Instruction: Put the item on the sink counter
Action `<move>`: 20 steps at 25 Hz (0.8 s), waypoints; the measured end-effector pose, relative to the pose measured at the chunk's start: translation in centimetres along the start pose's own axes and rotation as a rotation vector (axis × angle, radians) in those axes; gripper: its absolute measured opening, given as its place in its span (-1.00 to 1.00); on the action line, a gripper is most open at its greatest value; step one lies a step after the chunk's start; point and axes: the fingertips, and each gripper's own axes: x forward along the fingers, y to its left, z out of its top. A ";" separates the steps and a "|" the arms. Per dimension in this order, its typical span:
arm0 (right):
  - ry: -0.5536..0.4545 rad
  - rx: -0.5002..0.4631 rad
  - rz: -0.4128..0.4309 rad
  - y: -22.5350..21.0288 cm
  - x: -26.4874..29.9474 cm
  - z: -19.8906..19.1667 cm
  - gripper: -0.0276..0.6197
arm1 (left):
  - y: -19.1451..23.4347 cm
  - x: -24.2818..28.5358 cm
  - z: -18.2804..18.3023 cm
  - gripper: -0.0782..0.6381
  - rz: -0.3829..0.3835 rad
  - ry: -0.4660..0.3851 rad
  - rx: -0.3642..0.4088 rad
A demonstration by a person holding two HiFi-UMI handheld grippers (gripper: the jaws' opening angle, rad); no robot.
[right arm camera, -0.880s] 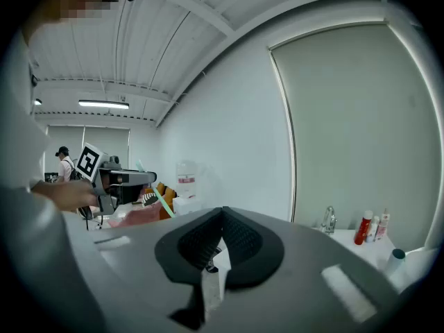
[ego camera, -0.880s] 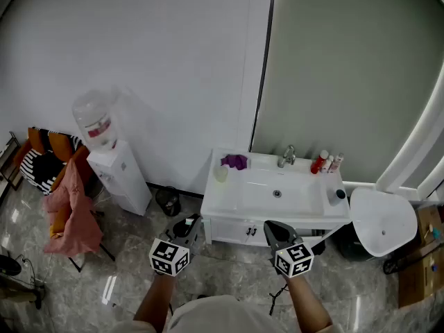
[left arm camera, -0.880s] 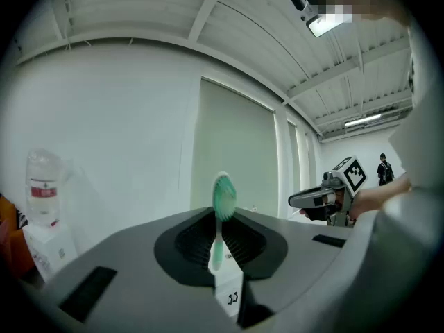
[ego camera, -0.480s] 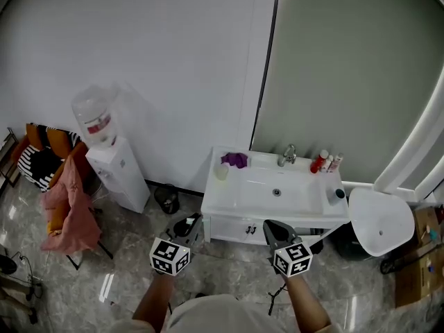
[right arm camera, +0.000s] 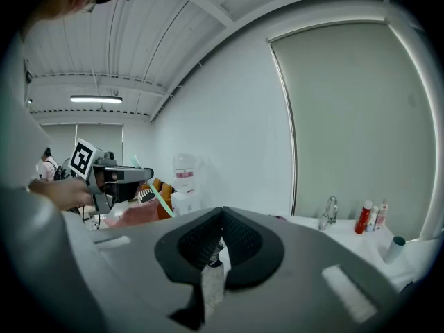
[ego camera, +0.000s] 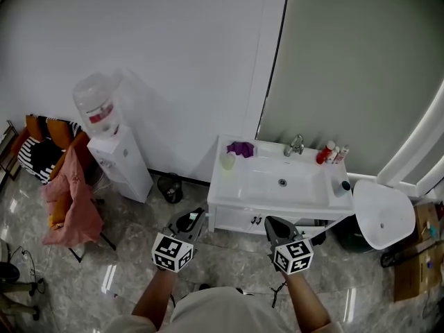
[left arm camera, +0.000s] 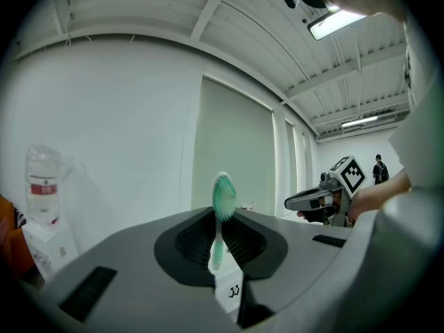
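Note:
My left gripper is shut on a green toothbrush, whose brush head stands up above the jaws in the left gripper view. From the right gripper view the same toothbrush slants out of the left gripper. My right gripper is shut with nothing between its pads. Both are held level in front of the white sink counter, a short way from its cabinet front. The counter has a basin and a faucet.
On the counter are a purple cloth, a pale cup, red and white bottles and a dark-capped container. A water dispenser, a small bin and a chair with clothes stand left; a white round stool stands right.
The head view has shifted slightly, so the sink sits a bit further right. Both grippers keep the same pose before the cabinet, the toothbrush still in the left one.

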 end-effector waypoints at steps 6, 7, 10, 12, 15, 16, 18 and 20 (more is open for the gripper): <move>-0.005 0.009 -0.019 1.7 1.2 0.0 -0.88 | 1.6 -0.7 -0.7 -0.69 -0.022 0.009 0.004; -0.006 0.013 -0.026 1.8 1.4 -0.1 -0.88 | 1.8 -0.7 -0.9 -0.69 -0.028 0.011 0.004; -0.005 0.023 -0.048 2.1 1.7 -0.5 -0.88 | 2.4 -0.6 -1.4 -0.69 -0.045 0.017 0.005; 0.001 0.026 -0.061 2.5 1.7 -0.9 -0.88 | 2.6 -0.7 -1.7 -0.69 -0.058 0.021 0.003; 0.009 0.027 -0.075 3.2 1.8 -1.4 -0.88 | 2.9 -1.1 -2.1 -0.69 -0.076 0.023 0.003; 0.011 0.027 -0.078 3.4 1.9 -1.5 -0.88 | 3.0 -1.1 -2.2 -0.69 -0.080 0.024 0.004; 0.015 0.029 -0.082 3.6 2.1 -1.7 -0.88 | 3.3 -1.0 -2.4 -0.69 -0.085 0.025 0.003; 0.024 0.031 -0.082 3.7 2.3 -1.9 -0.88 | 3.6 -0.8 -2.4 -0.69 -0.086 0.026 -0.003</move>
